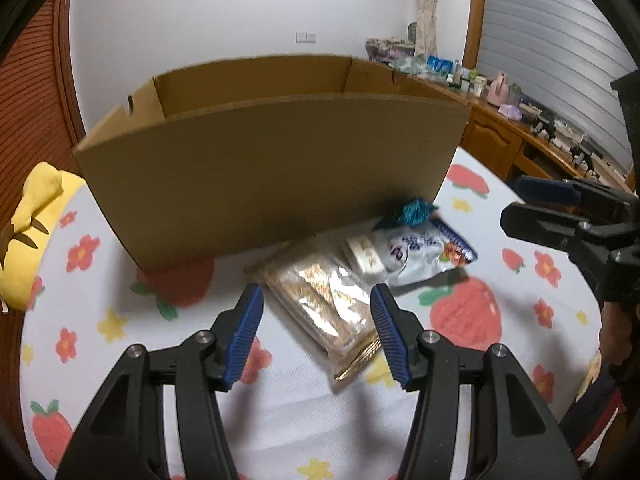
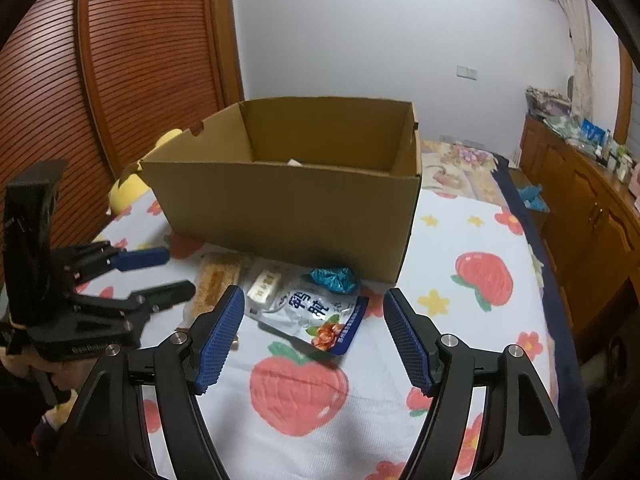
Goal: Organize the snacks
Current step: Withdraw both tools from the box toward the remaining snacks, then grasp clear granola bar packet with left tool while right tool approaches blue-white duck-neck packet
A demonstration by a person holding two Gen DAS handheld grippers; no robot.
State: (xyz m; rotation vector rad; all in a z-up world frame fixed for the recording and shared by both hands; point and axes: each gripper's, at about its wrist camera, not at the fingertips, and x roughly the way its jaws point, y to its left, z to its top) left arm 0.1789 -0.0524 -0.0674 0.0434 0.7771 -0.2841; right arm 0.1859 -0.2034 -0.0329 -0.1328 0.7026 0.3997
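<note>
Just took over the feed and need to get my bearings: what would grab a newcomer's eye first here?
The big open cardboard box dominates the middle of the strawberry-print bedspread. Right in front of it lies a small heap of snacks: a clear biscuit pack, a white-and-blue pouch and a teal wrapper. Both claws are open above them, the left claw straddling the biscuit pack.

A bed (strawberry-print sheet) carries a cardboard box and snack packets.
</note>
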